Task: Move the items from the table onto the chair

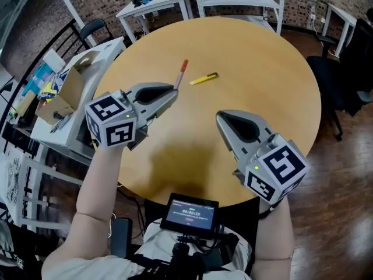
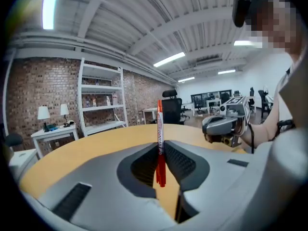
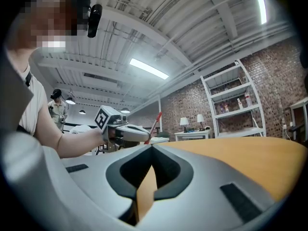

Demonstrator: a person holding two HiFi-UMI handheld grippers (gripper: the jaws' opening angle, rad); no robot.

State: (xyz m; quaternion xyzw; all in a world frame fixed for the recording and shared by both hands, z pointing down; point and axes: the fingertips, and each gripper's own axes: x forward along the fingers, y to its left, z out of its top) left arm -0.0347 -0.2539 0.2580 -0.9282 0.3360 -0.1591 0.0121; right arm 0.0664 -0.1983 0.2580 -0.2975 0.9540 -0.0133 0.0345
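Left gripper (image 1: 173, 92) is clamped on the red pen (image 1: 182, 72). It grips toward one end, so most of the barrel sticks out past the jaw tips, pointing to about 1 o'clock in the head view, clear of the table (image 1: 274, 80). Right gripper (image 1: 221, 117) has its jaws together with nothing between them, and hovers over the table's near side, about 5 o'clock from centre. The yellow marker (image 1: 204, 79) lies on the table at 12 o'clock, just beyond the pen tip, not yet picked up.

Risks as judged:
- The pads hold a short stretch of a slim round barrel, so the pen could pivot or slip out on a quick swing.
- The long free end could catch the table edge or a chair frame and be levered loose.
- There are black chairs at 3 o'clock (image 1: 349, 69) and 10 o'clock (image 1: 95, 27). Cannot tell which is the target.
- Released from too high, the pen may roll off the seat.
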